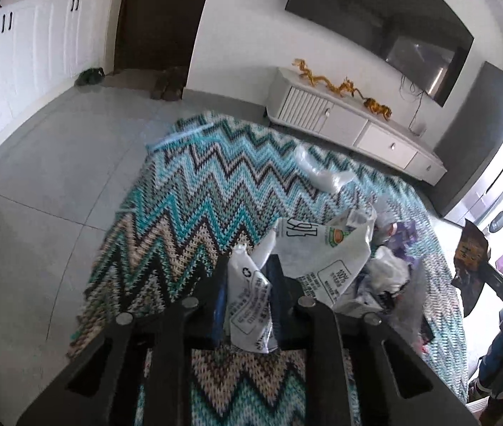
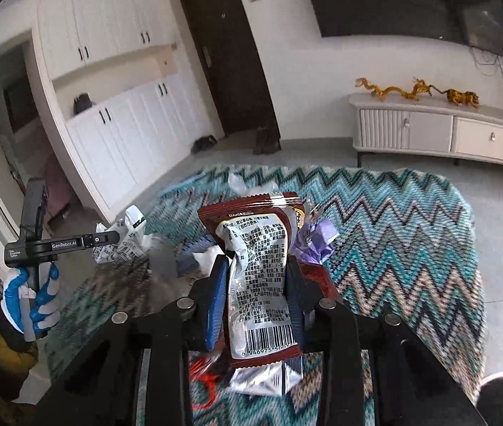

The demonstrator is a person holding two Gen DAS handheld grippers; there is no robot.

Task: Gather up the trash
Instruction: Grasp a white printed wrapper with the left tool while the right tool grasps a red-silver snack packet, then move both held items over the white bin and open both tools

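— Nearest the right camera? Right gripper (image 2: 257, 284) clamps a snack packet (image 2: 259, 277) above the zigzag blanket (image 2: 393, 230).
— Left view adds the left gripper (image 1: 249, 284) pinching a white plastic bag (image 1: 308, 248); more trash (image 1: 386, 269) lies beside it.

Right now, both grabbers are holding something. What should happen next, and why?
Probably carry the dark red foil snack wrapper, pinched in the right hand-held gripper, to the white printed plastic bag whose edge the left hand-held gripper holds, since its mouth gapes.
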